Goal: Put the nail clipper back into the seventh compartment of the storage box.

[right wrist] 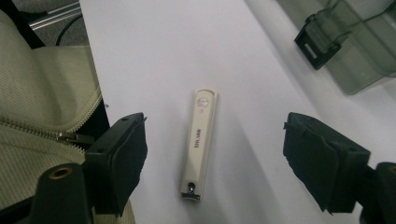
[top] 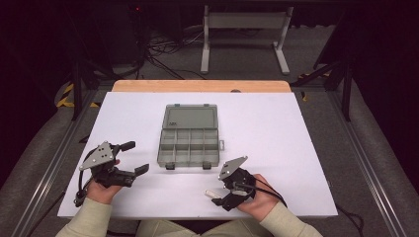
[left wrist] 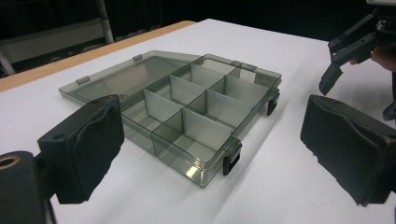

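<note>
White sheeting covers the table, which stands in a dark room with cables and a metal frame on the floor behind it. At mid-table lies the organiser box, a smoky clear case with its lid folded flat toward the far edge, so every compartment is open from above and ready to receive a part. All compartments appear vacant.

Near the front edge, just ahead of the person's right hand, lies the nail clipper, flat on the sheet. The right gripper points down at it, jaws spread wide on either side and touching nothing: a pre-grasp alignment, judged by the straddle.

The left gripper waits left of the box, jaws wide apart and unloaded, aimed at the box, probably to steady it.
</note>
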{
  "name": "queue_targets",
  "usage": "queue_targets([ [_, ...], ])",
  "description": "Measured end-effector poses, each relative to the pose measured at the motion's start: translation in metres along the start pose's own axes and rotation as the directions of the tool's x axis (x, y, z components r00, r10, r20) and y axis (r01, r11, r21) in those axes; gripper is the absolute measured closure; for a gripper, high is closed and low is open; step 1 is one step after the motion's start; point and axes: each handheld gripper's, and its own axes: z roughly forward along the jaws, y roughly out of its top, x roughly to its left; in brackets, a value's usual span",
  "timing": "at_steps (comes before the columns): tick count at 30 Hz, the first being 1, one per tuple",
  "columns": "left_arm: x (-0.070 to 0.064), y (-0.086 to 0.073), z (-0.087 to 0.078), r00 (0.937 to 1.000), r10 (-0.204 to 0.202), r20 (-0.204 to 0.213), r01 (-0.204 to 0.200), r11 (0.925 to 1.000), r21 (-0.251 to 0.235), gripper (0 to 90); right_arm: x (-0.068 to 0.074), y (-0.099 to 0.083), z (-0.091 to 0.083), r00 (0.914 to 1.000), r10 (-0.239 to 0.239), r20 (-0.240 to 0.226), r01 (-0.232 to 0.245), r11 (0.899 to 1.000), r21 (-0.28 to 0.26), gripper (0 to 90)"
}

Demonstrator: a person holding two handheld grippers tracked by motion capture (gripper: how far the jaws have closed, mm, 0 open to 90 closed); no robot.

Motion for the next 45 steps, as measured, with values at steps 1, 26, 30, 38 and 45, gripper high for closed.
queue_targets([
  [1,0.0,0.0,0.0,1.0,0.002,-0.001,-0.002,1.0,-0.002,6.8,0.001,0.0,0.001,1.0,-0.001,-0.001,0.001,1.0,0.002,22.2],
  [26,0.0,0.0,0.0,1.0,0.007,0.002,-0.007,1.0,0.002,6.8,0.009,-0.005,0.01,0.9999,0.0,0.016,-0.001,0.999,0.047,42.5],
  [30,0.0,0.0,0.0,1.0,0.007,-0.001,-0.007,1.0,0.0,6.7,0.011,-0.006,0.01,0.9999,-0.001,0.016,0.0,0.998,0.059,51.5],
  [38,0.0,0.0,0.001,0.9999,0.012,-0.002,-0.012,0.9999,-0.003,6.7,0.013,-0.007,0.011,0.9994,-0.004,0.036,0.001,0.997,0.08,66.1],
  [45,0.0,0.0,0.001,1.0,0.008,0.001,-0.008,0.9999,0.006,6.7,0.017,-0.007,0.012,0.9975,-0.018,0.069,0.011,0.995,0.101,76.5],
])
